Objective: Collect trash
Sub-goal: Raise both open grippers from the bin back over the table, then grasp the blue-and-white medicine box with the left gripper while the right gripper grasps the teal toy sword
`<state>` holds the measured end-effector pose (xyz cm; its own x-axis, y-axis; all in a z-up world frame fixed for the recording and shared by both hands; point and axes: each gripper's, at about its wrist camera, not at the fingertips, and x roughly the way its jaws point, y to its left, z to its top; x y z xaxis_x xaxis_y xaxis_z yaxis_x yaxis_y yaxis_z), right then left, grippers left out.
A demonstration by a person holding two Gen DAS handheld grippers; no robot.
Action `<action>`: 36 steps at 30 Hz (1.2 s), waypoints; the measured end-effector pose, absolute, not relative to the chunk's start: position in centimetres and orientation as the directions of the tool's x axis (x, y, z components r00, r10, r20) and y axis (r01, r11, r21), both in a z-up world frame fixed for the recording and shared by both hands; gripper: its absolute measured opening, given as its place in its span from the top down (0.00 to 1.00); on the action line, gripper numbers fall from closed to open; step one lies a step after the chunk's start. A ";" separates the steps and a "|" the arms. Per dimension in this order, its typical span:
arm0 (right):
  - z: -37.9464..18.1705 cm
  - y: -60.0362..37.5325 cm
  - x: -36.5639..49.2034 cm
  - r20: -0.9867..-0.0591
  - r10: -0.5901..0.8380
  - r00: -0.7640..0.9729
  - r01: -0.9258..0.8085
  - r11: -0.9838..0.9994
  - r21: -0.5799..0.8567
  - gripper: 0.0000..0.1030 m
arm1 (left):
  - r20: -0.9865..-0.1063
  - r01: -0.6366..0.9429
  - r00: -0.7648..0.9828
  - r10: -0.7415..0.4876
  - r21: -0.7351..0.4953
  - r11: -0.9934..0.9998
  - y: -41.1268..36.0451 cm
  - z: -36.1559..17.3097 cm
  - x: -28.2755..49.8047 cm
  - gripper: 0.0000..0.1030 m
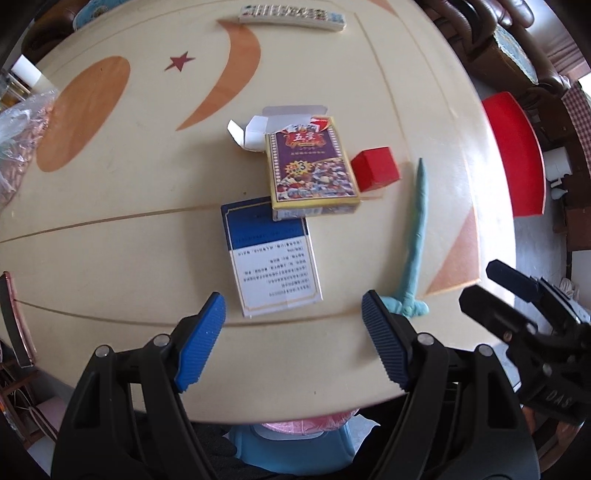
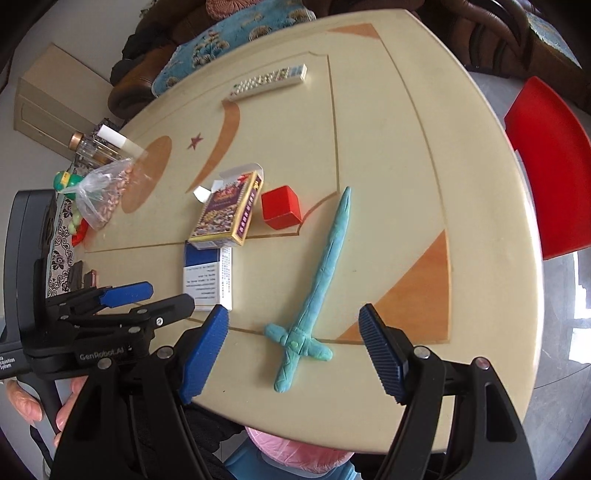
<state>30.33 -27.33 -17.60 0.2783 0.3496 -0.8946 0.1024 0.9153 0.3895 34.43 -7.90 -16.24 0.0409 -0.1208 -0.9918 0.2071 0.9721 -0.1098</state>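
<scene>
A blue-and-white flat box (image 1: 271, 254) lies on the cream table (image 1: 110, 192). An opened purple-and-yellow card box (image 1: 310, 166) rests partly on its far end, and a small red cube box (image 1: 375, 173) stands just right of it. My left gripper (image 1: 293, 339) is open and empty, hovering just short of the blue-and-white box. My right gripper (image 2: 293, 350) is open and empty above the hilt of a teal clay sword (image 2: 319, 280). The same boxes show in the right wrist view: blue-and-white (image 2: 208, 277), purple (image 2: 231, 210), red (image 2: 280, 212).
A remote control (image 1: 291, 16) lies at the table's far edge. A plastic bag of nuts (image 2: 107, 192), bottles (image 2: 92, 147) and toys sit at the left edge. A red chair (image 2: 550, 166) stands to the right. A pink-lined bin (image 2: 299, 450) sits below the near edge.
</scene>
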 end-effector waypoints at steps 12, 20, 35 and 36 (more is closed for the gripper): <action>-20.5 -25.7 31.7 -0.917 0.326 0.228 0.083 0.932 0.352 0.30 | -0.993 0.160 -0.003 -0.115 -0.114 0.980 -7.5 -19.7 36.4 0.28; -22.9 -24.7 31.6 -0.933 0.306 0.187 0.079 0.942 0.325 0.31 | -0.990 0.136 -0.039 -0.135 -0.139 0.981 -6.5 -21.2 37.2 0.28; -23.0 -22.3 30.7 -0.955 0.152 0.253 -0.015 0.988 0.153 0.39 | -0.995 0.125 -0.033 -0.094 -0.097 0.987 -6.8 -22.1 36.9 0.28; -22.9 -22.2 30.7 -0.953 0.164 0.254 -0.023 0.986 0.164 0.44 | -0.996 0.128 -0.032 -0.085 -0.088 0.988 -7.2 -22.1 36.8 0.28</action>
<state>30.70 -22.20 -22.89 0.2539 0.1640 -0.9532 -0.0226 0.9863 0.1637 36.78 -7.21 -22.12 -0.0318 -0.0848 -0.9959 0.1275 0.9879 -0.0882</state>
